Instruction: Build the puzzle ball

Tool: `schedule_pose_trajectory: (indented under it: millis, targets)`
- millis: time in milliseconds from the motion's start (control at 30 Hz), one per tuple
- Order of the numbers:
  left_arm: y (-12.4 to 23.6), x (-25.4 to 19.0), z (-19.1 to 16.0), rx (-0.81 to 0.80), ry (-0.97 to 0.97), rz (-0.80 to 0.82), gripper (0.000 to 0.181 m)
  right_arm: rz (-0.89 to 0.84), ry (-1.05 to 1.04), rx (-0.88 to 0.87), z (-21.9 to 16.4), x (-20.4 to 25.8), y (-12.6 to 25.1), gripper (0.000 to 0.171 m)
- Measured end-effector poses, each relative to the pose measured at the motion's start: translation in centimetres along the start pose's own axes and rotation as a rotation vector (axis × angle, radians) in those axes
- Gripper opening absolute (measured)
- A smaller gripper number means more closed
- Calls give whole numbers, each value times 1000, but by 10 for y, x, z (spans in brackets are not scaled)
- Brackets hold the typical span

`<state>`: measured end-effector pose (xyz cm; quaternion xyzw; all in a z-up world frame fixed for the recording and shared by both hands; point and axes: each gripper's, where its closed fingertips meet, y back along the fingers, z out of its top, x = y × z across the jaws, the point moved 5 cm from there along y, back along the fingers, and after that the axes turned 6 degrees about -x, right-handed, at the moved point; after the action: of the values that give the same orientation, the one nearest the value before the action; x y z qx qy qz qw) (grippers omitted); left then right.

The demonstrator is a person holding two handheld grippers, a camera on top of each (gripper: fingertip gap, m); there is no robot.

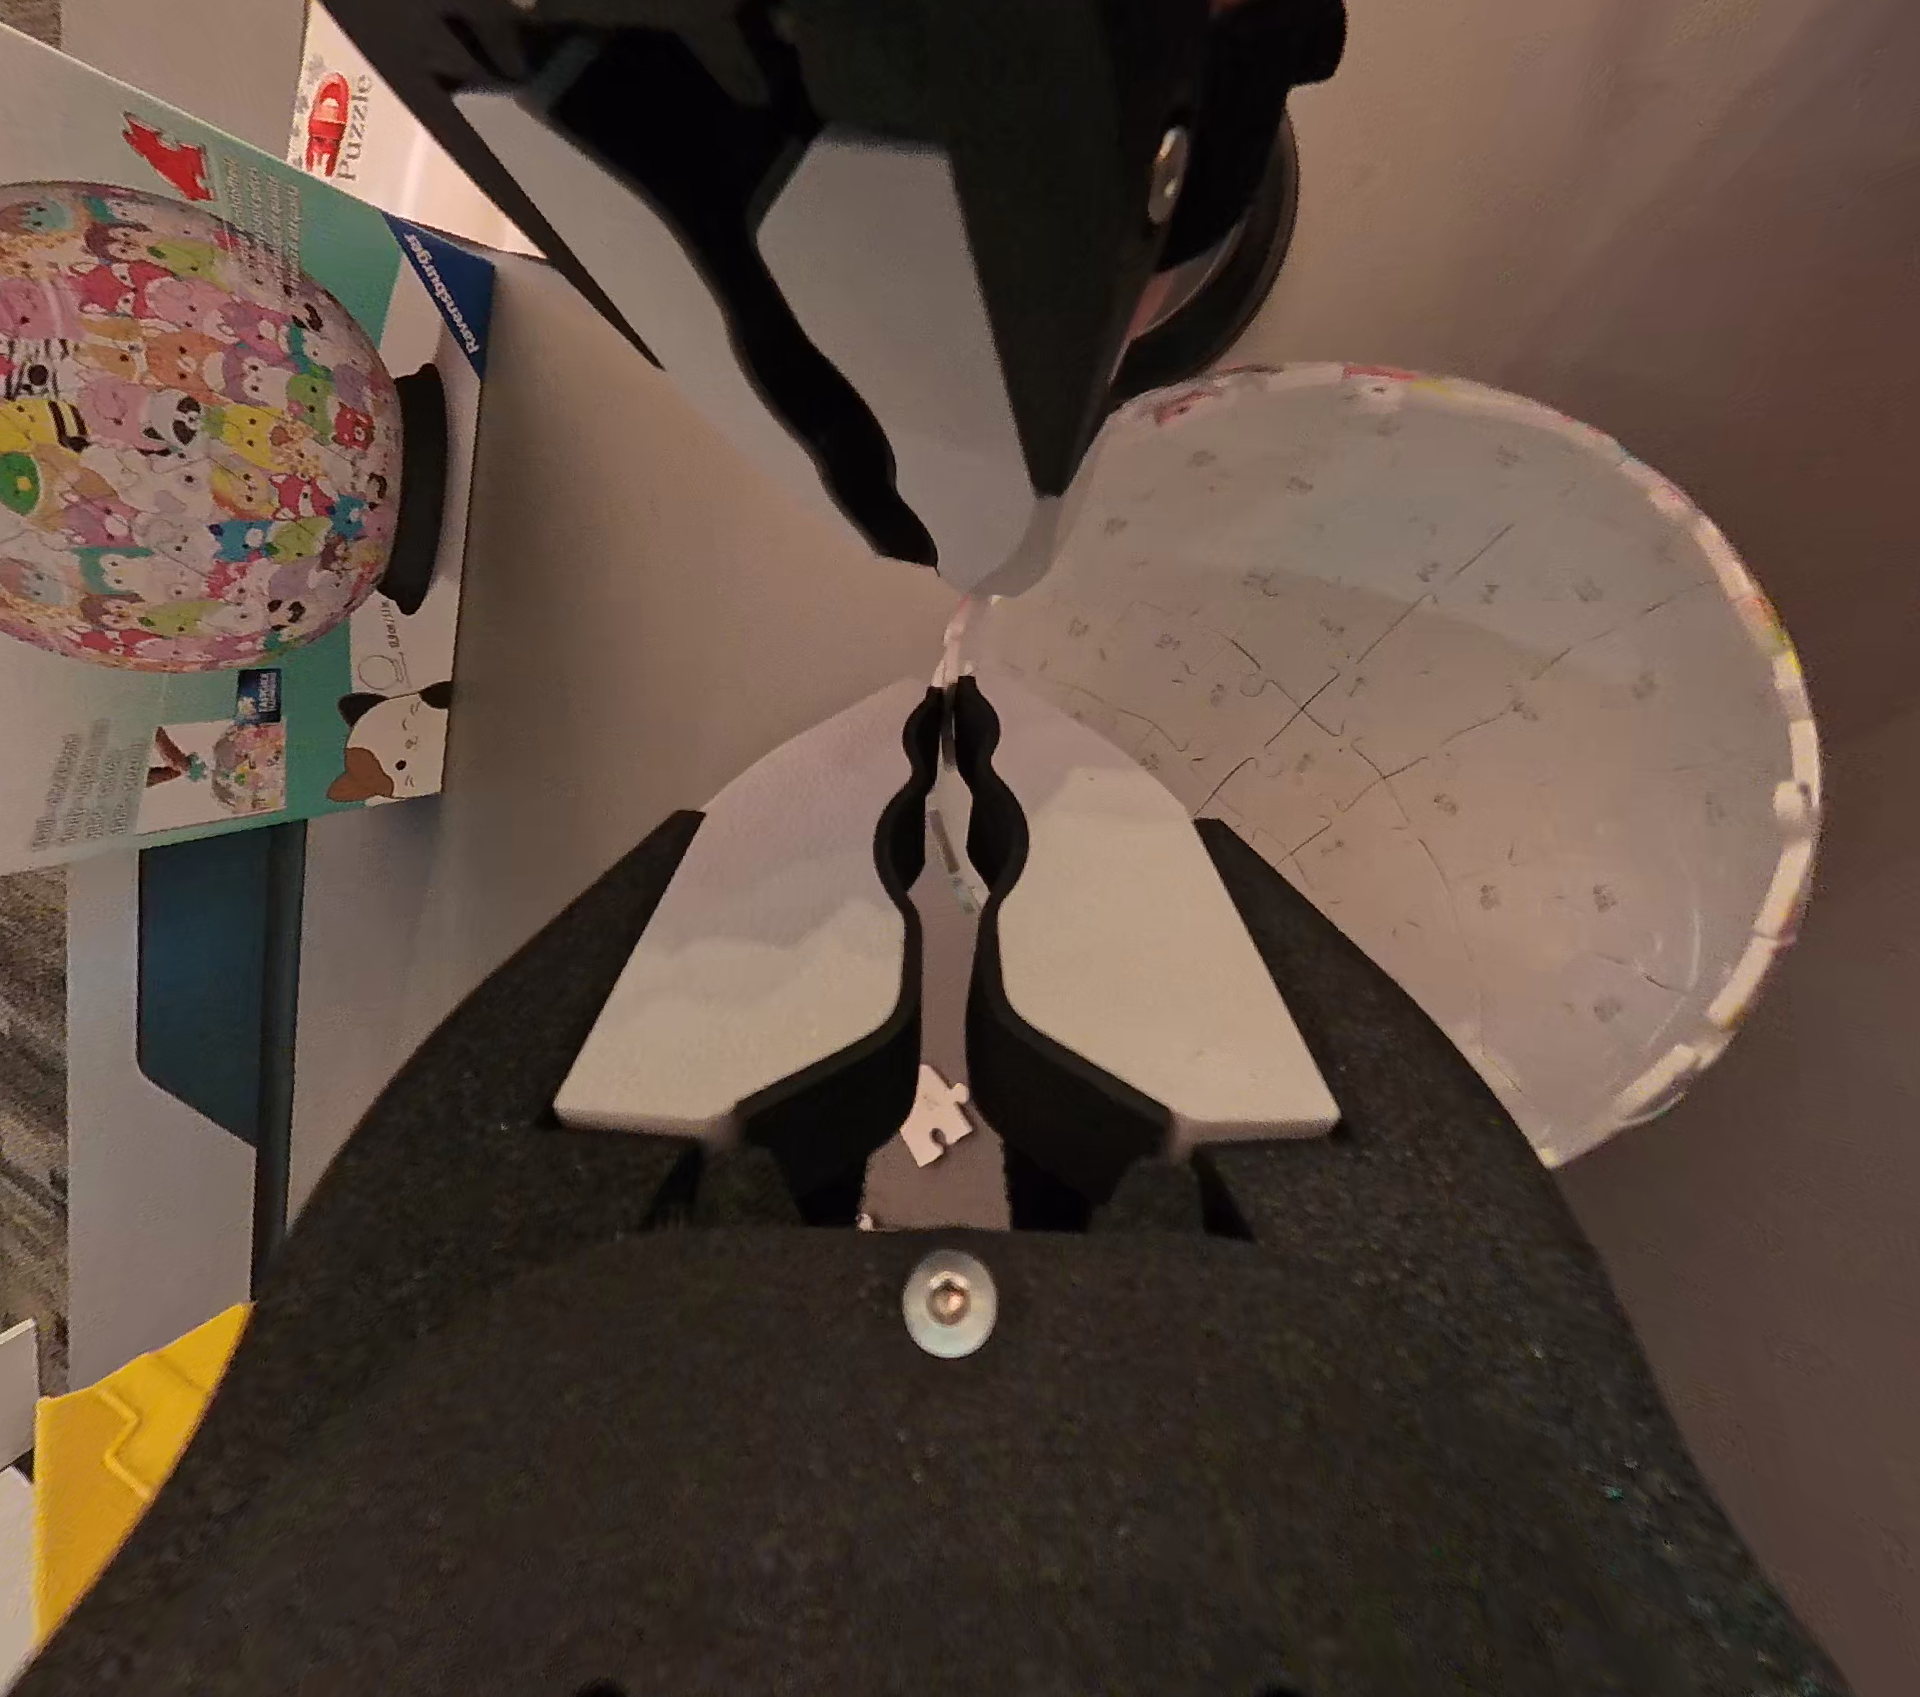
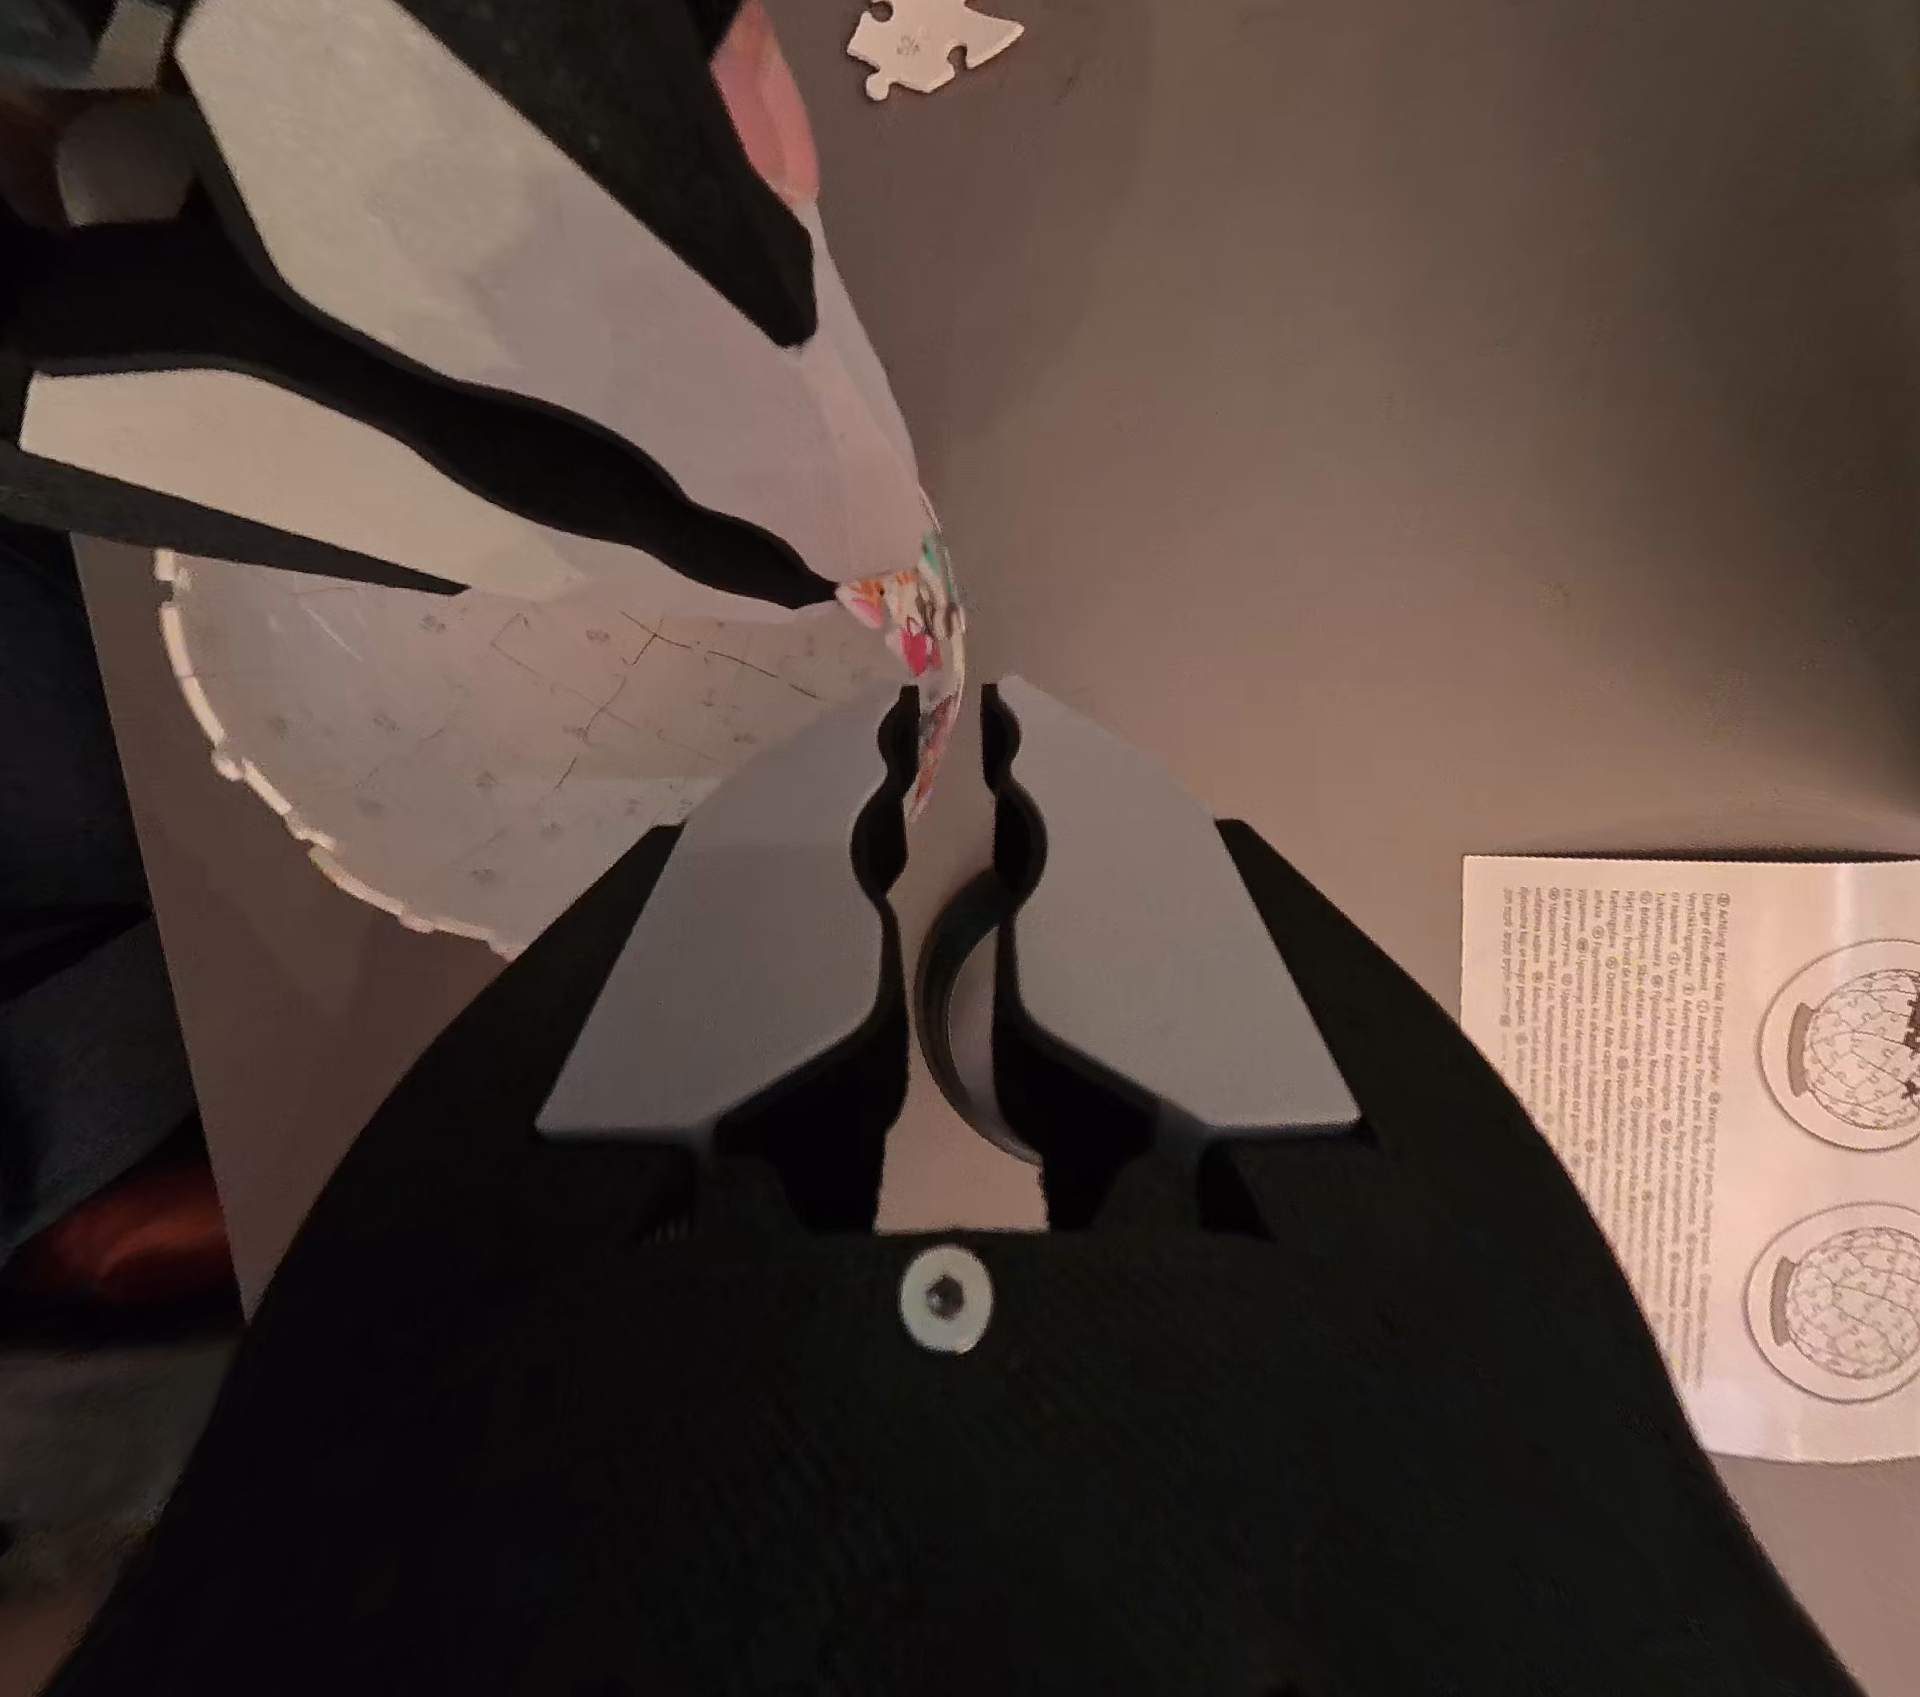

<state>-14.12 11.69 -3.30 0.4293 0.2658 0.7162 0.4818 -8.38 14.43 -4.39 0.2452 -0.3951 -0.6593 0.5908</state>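
Note:
The half-built puzzle ball (image 1: 1455, 712) is a white-lined bowl of joined pieces lying on the grey table; it also shows in the right wrist view (image 2: 436, 733). My left gripper (image 1: 948, 693) is shut on the bowl's near rim, a thin white edge between its pads. My right gripper (image 1: 971, 582) comes in from above and pinches the same stretch of rim just beyond. In the right wrist view my right gripper (image 2: 951, 691) holds the colourful outer rim (image 2: 920, 619) between nearly closed fingers, and the left gripper (image 2: 831, 593) grips it from the upper left.
The puzzle box (image 1: 208, 452) lies at the left, with a blue object (image 1: 208, 972) and a yellow one (image 1: 114, 1460) below it. A loose piece (image 1: 940, 1117) lies under my left gripper. More loose pieces (image 2: 930, 26), a black stand ring (image 2: 961, 1013) and an instruction sheet (image 2: 1704, 1159) lie around. My left and right fingertips are right by each other. The left tips stand about 15 cm off the loose piece (image 1: 940, 1117). The right camera catches it too, in the right wrist view (image 2: 887, 36).

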Motion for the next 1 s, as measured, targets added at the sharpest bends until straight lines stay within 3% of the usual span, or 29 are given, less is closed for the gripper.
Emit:
schedule_pose_trajectory:
  millis: [1000]
  targets:
    - [-2, -3, 8, -13, -19, -58, 2, 26, -36, -99, -3, 5, 23, 14]
